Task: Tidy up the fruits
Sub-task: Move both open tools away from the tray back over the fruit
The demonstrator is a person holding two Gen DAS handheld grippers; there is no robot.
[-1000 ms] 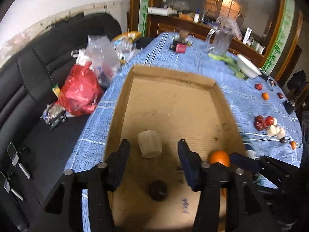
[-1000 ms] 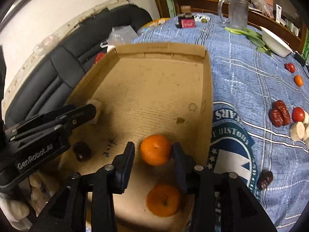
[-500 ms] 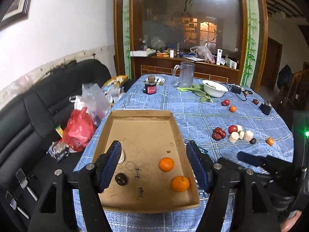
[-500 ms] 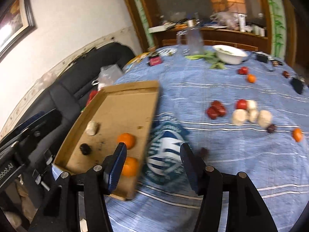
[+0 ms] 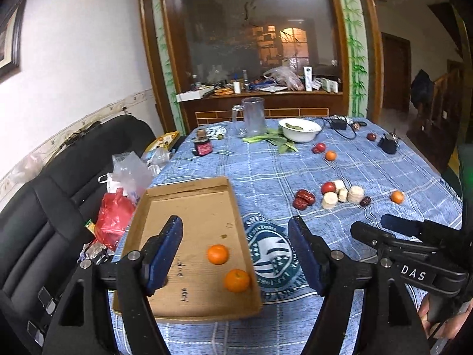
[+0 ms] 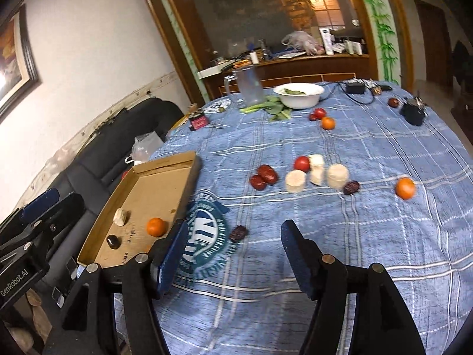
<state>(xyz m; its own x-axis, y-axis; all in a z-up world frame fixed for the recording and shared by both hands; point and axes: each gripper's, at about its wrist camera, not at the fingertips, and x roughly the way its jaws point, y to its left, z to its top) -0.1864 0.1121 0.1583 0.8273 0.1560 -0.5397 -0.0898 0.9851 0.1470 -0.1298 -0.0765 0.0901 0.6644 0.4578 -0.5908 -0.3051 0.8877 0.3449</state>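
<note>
A cardboard tray lies at the table's near left. In the left wrist view it holds two oranges. The right wrist view shows one orange, a pale chunk and a dark date in it. My left gripper is open and empty above the tray's near end. My right gripper is open and empty above the cloth, right of the tray. Loose on the cloth lie red dates, a tomato, pale slices, an orange and a dark date.
A blue checked cloth covers the table. At the far end stand a white bowl, a clear jug, greens, another tomato and orange, and a black device. A black sofa with bags lies left.
Both grippers have pulled up and back from the tray. My right gripper let go of the orange, opened wide and swung right over the cloth. My left gripper opened wider.
</note>
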